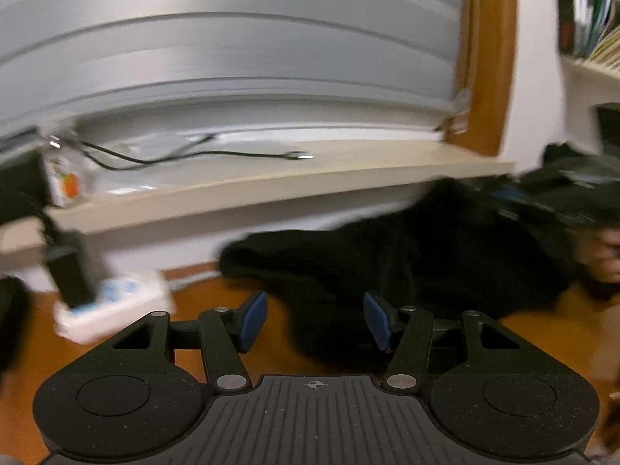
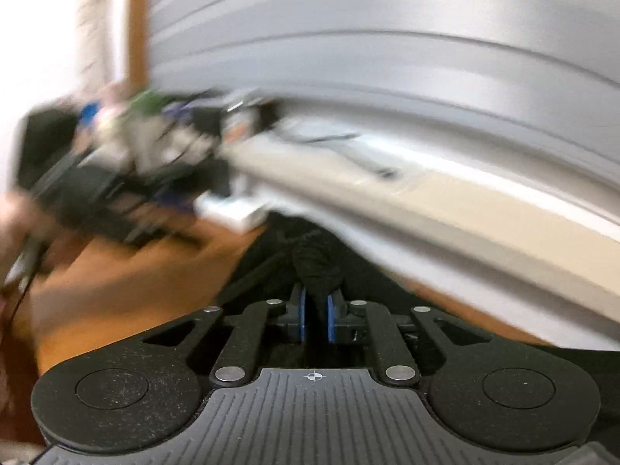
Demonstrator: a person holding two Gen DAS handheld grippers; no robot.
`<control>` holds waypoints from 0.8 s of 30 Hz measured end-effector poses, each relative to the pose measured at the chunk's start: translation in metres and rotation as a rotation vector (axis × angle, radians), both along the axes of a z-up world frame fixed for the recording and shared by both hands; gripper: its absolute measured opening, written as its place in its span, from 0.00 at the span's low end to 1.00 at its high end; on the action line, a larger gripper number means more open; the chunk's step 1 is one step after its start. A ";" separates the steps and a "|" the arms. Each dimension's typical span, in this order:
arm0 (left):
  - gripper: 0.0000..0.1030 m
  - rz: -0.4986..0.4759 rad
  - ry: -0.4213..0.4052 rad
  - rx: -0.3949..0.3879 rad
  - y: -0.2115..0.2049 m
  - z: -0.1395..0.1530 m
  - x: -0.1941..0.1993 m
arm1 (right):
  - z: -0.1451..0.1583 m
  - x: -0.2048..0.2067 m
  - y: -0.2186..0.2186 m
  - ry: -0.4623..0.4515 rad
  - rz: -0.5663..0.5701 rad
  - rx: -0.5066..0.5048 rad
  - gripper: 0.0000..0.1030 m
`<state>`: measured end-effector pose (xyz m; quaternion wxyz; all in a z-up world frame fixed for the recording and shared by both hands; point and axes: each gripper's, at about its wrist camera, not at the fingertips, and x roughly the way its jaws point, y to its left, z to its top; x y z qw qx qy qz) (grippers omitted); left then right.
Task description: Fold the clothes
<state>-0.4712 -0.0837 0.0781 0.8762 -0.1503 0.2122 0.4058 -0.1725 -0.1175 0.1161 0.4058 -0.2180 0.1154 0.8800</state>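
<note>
Right gripper (image 2: 314, 319): jaws nearly together, clamped on a bunched fold of the black garment (image 2: 316, 267). Left gripper (image 1: 316, 319): jaws apart, nothing between the pads, just above the garment's near edge. Garment lies spread on the orange-brown floor (image 1: 542, 333), below a beige shelf (image 1: 271, 182); grey slatted shutter (image 1: 232, 50) behind. Both views motion-blurred.

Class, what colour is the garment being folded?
Black; the garment shows best in the left wrist view.

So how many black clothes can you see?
1: a black garment on the orange floor, a bunched fold pinched in the right gripper. More may hide in the dark, blurry right edge.
</note>
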 end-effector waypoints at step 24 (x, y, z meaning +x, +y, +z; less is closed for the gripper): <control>0.04 -0.144 -0.060 -0.073 0.002 -0.024 0.106 | 0.008 0.036 0.032 0.053 -0.090 0.027 0.10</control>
